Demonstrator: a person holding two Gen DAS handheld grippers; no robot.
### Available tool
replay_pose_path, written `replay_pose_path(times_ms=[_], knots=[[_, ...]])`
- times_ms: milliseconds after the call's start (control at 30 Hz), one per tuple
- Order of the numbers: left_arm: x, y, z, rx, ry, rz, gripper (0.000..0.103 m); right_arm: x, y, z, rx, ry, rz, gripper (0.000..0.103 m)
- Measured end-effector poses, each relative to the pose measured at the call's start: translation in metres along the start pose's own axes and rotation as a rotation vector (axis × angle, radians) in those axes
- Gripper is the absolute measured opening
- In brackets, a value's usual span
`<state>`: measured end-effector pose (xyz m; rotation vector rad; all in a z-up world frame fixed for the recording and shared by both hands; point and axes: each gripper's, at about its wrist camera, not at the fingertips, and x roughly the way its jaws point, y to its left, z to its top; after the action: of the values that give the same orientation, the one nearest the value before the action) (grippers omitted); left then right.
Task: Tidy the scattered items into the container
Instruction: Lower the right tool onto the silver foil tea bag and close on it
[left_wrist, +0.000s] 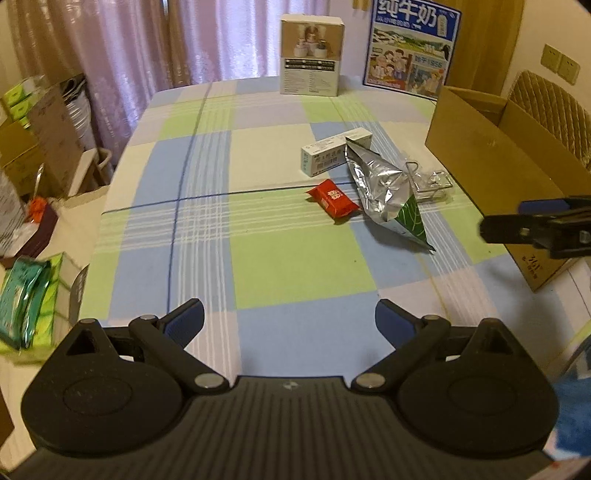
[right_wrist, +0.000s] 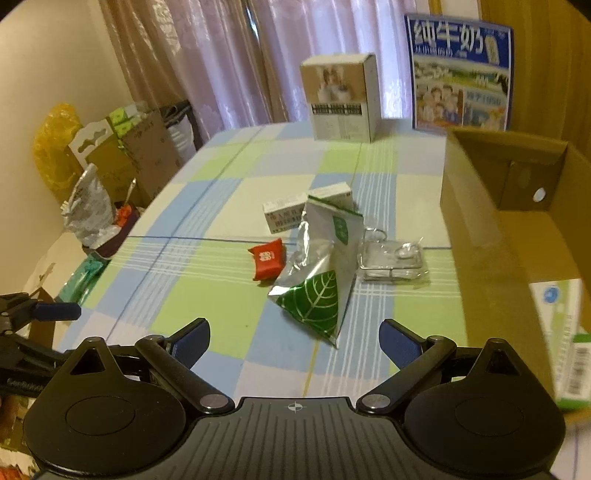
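Left wrist view: the left gripper (left_wrist: 290, 321) hovers over the checked tablecloth (left_wrist: 258, 266), jaws wide apart and holding nothing.
Red packet (left_wrist: 333, 201): leftmost of the loose items, lying flat just beside the foil bag; a wide grab could catch the bag's edge too.
White carton (left_wrist: 334, 154): behind the packet, with the foil bag's top leaning on one end; pulling it out could drag or tip the bag.
Foil bag (left_wrist: 386, 192): crumpled, with a green leaf corner. It looks slippery and soft, so I judge it may slide out of a light pinch.
Wire rack (left_wrist: 430, 179): thin metal in clear wrap, partly tucked behind the bag; hard to see and likely to snag.
Cardboard box (left_wrist: 491, 158): the container, open-topped at the right edge of the table; a low carry could knock its near wall.
Right gripper (right_wrist: 293, 341): jaws wide apart and empty, facing the foil bag, well apart from the left gripper.
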<state>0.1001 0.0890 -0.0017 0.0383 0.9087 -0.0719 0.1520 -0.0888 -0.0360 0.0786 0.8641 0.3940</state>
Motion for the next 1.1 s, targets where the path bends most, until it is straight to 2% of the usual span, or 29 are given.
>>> replay_pose_path(times_ms=[267,533,767,867,1100], knots=[[0.053,0.002,0.025,0.114,0.027,-0.014,0.097,0.055,-0.018,0.02,0.064,0.056,-0.01,0.096],[0.092,0.01,0.038,0.141,0.042,-0.038,0.097,0.105,-0.021,0.034,0.098,0.117,-0.02,0.096],[0.111,0.019,0.039,0.147,0.05,-0.057,0.097,0.133,-0.013,0.036,0.022,0.152,-0.091,0.095],[0.117,0.019,0.037,0.168,0.048,-0.07,0.097,0.137,-0.013,0.035,0.0,0.158,-0.103,0.084],[0.129,0.011,0.043,0.218,0.021,-0.099,0.097,0.136,-0.014,0.034,-0.023,0.153,-0.093,0.074]])
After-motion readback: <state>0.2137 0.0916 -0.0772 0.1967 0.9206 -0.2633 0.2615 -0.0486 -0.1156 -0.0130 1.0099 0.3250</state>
